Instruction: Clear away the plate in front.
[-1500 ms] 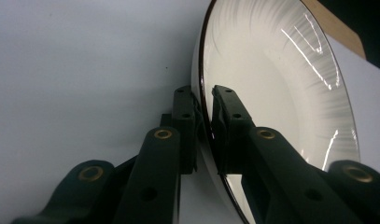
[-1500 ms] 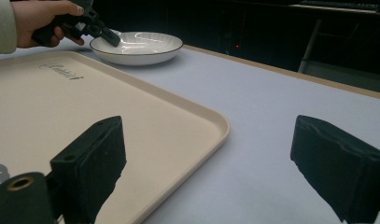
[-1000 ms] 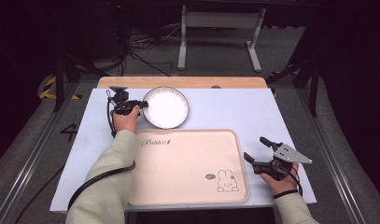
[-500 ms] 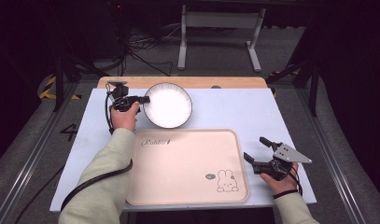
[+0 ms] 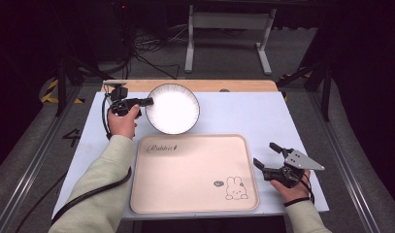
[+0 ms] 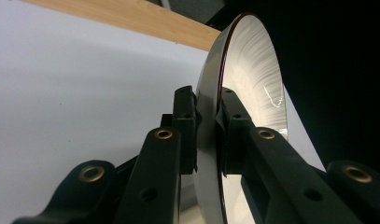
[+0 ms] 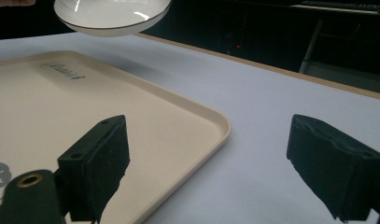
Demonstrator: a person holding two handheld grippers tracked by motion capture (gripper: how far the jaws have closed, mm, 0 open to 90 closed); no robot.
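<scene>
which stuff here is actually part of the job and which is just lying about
In the job:
- white bowl, clamped at its rim and lifted off the table
- left claw, shut on the bowl
- beige tray, just below the bowl

Lying about:
- right claw, open, holding nothing, beside the tray
- metal stand behind the table

A white-topped table (image 5: 243,116) with a wooden far edge stands on grey floor (image 5: 30,160), a metal stand (image 5: 227,22) at twelve o'clock, cables (image 5: 141,48) at eleven, darkness beyond.
</scene>
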